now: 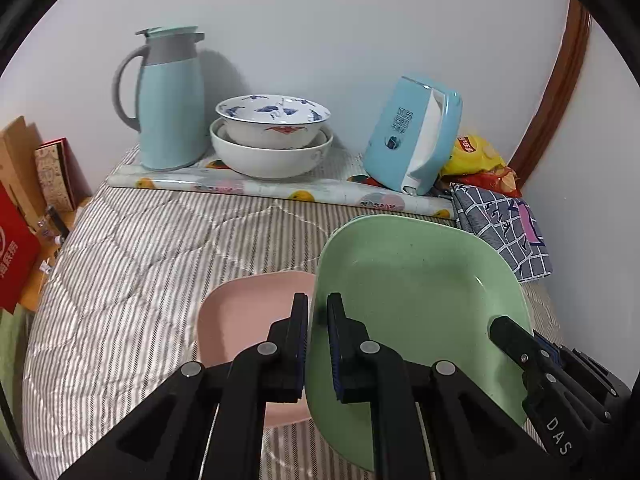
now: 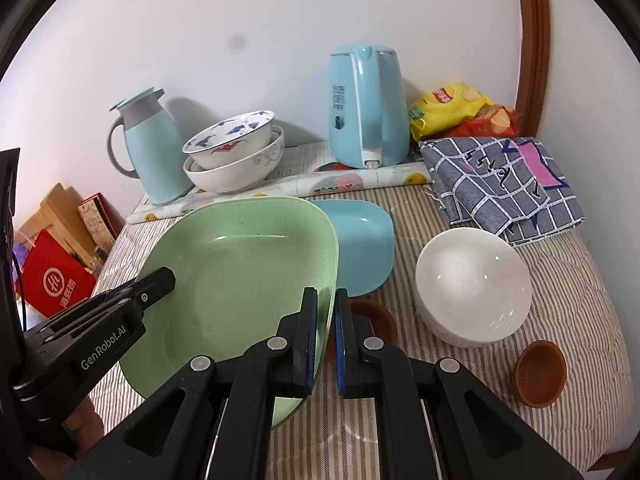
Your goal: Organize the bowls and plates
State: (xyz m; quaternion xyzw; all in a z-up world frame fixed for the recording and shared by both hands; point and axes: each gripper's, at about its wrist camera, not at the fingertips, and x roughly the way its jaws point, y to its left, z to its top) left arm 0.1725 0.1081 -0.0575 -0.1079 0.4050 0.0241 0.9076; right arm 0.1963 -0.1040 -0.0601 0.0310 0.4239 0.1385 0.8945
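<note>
A pink plate lies flat on the striped quilted bed cover, toward its near left side, partly under the raised left edge of the green plate. The green plate is a broad, square-cornered dish with a raised rim, held off the bed cover between both grippers and tilted. The left gripper has its fingers closed on the plate's left rim, one pad inside and one outside; the right gripper is clamped the same way on the right rim.

The plate looks like smooth, speckled, rigid plastic or wheat-straw ware: probably light and hard to break, but glossy, so a thin rim pinch could slip or let the plate pivot. Opposite rims, gripped deep over the lip, seem the sound place to hold it.

Behind its far right corner sits a blue plate, and to the right of that a white bowl, likely ceramic, heavier and chippable. Two small brown dishes lie near the bed cover's near right side. At the far edge, on a rolled mat, two nested porcelain bowls stand beside a thermos jug.
</note>
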